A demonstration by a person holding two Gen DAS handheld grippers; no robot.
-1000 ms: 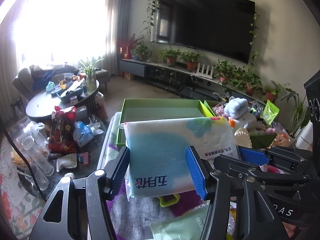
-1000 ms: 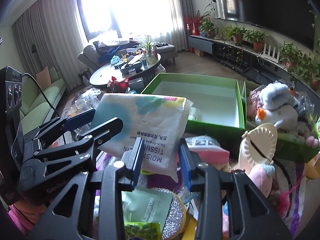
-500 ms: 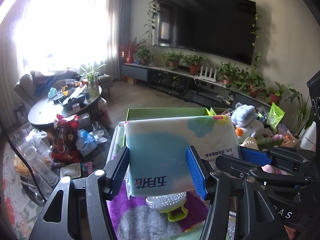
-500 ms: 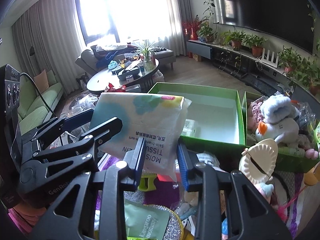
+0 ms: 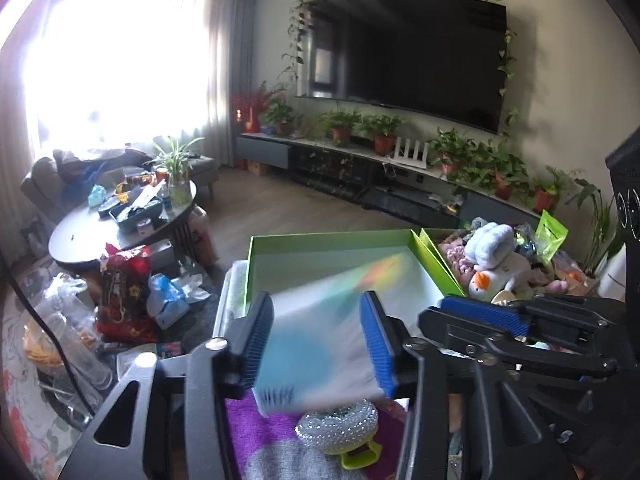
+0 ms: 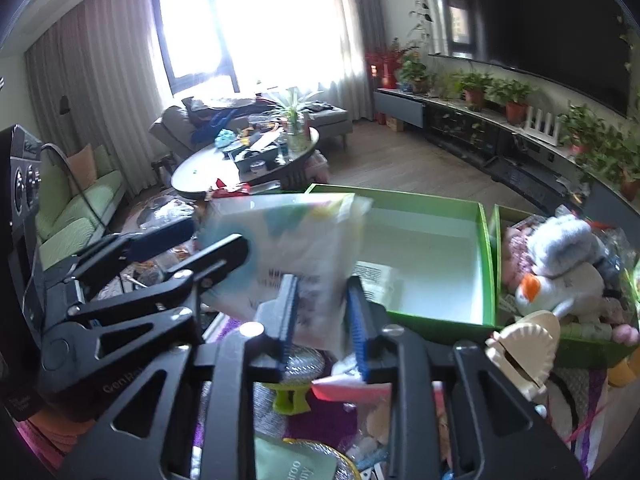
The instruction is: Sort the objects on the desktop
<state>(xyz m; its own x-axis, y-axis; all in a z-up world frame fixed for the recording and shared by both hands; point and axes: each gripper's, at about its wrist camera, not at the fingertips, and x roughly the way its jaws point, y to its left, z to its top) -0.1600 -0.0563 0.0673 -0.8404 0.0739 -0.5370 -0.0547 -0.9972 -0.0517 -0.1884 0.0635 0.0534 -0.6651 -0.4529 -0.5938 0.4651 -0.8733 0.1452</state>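
Observation:
A blue and white tissue pack (image 5: 316, 340) is blurred with motion between the blue pads of my left gripper (image 5: 320, 344). It also shows in the right wrist view (image 6: 292, 248), where my right gripper (image 6: 322, 320) pinches its lower corner. Both grippers hold the pack in the air, just in front of the near wall of an open green box (image 5: 256, 256), which also shows in the right wrist view (image 6: 440, 322). A small white packet (image 6: 374, 276) lies inside the box.
A second green box (image 6: 588, 344) to the right holds plush toys, with a white duck (image 6: 560, 280) on top. Below the grippers lie a silver scrubber (image 5: 338, 426), a beige dumpling press (image 6: 524, 346) and a green sachet (image 6: 296, 464) on a purple cloth.
Both grippers have moved forward with the tissue pack towards the green box. The pack is now motion-blurred and tilts towards the box.

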